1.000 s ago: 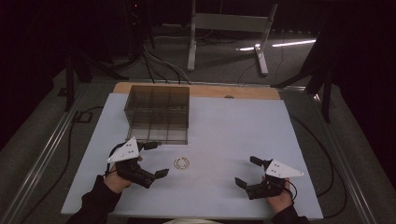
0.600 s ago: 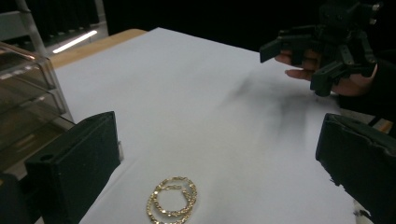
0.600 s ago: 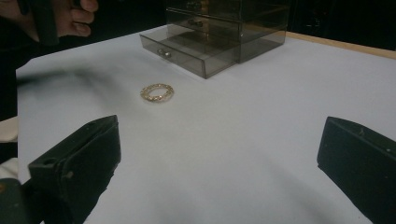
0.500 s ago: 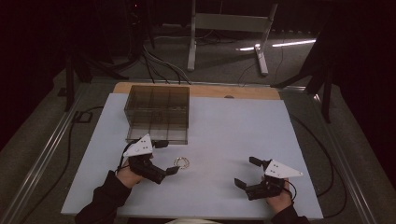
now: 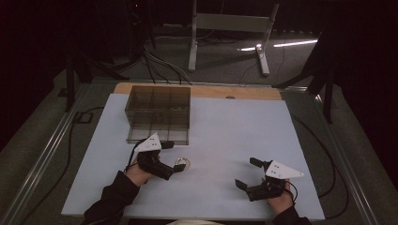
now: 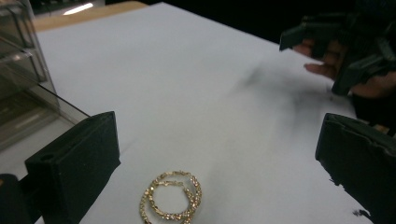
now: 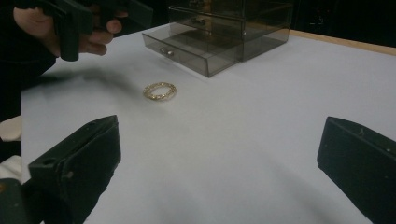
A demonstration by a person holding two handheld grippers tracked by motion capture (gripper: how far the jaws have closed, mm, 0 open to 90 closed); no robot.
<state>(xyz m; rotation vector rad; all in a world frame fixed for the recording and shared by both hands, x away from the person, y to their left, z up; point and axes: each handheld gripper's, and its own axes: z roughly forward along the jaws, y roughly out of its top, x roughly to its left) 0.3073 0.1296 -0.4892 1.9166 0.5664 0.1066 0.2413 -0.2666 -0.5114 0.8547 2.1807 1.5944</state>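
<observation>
While the right gripper (image 5: 245,186) waits open, the left gripper (image 6: 219,154) (jaws apart) straddles gold hoop earrings (image 6: 171,196) lying flat just ahead.

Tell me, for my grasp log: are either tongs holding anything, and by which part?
Nothing is held: both tongs are open, and the hoops lie untouched on the table.

Hoops (image 6: 171,198): bottom arc cut by the left gripper view's lower edge; in the high view too small to count. Drawer box (image 6: 23,70), behind the hoops: cropped at left and top edges. Contents of its drawers (image 7: 205,46): not discernible through smoked walls.
</observation>
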